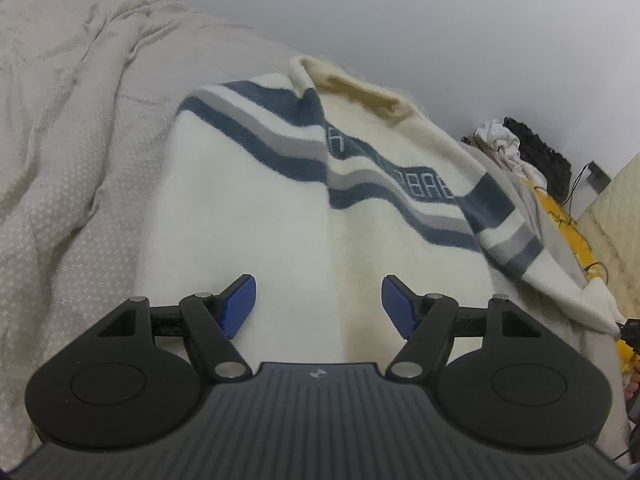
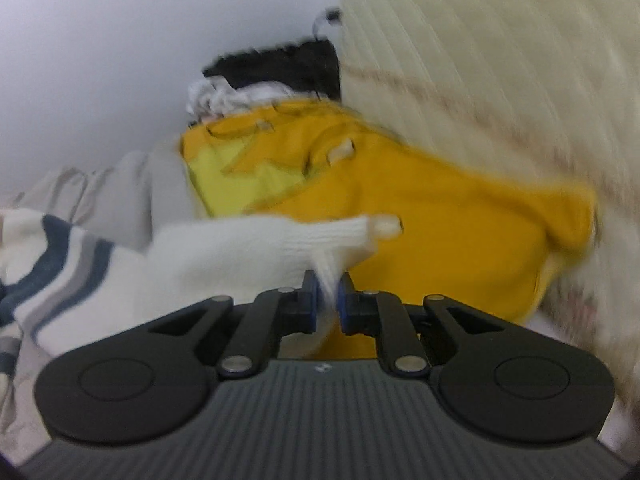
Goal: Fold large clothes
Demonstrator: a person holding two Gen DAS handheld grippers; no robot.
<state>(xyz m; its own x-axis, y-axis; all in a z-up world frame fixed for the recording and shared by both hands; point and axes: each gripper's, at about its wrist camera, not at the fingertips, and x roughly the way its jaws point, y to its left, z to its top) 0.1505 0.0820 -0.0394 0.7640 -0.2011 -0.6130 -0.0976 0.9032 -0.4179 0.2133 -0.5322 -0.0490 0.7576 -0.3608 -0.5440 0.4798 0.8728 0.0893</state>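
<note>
The bed [image 1: 80, 160] carries everything here, under a pale quilted cover; the sweater [image 1: 280, 208] lies spread across its middle, cream with navy and grey stripes, collar toward the far edge; one sleeve [image 2: 256, 240] stretches off to the right, over a yellow garment [image 2: 440, 220] piled near the bed's right edge. Looks like the sleeve-fold step; the right tool [image 2: 328, 300] is clamped on the sleeve just short of the cuff, while the left tool [image 1: 318, 306] hovers spread wide over the body, gripping nothing. Next I'd guess the sleeve gets carried across the body and laid flat, left tool pinning the shoulder so nothing drags.
</note>
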